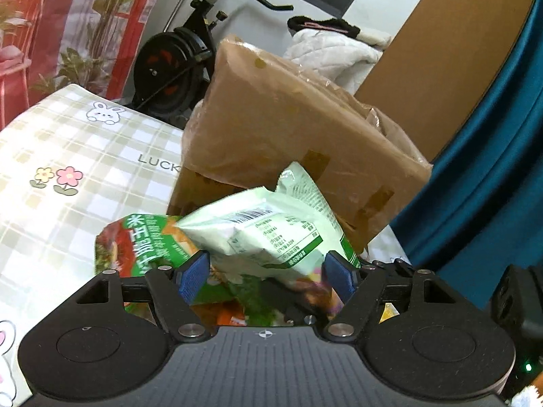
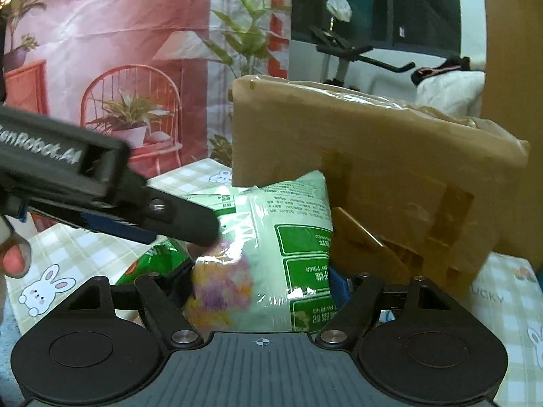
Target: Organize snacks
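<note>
Now mid-carry: pale green snack bag (image 1: pixel 271 227) sits just in front of cardboard box (image 1: pixel 292 129), leaning against its taped wall, over red-green snack bag (image 1: pixel 135 244). My left tool (image 1: pixel 268 274) partly spread, blue pads either side of pale bag; contact not clear. My right tool (image 2: pixel 264 288) also partly spread, bag filling gap, grip likely. Plan: keep both tools level, lift bag above box rim, avoid squeezing contents, release only once over box opening. Checked table (image 1: pixel 68 156) beside box.
</note>
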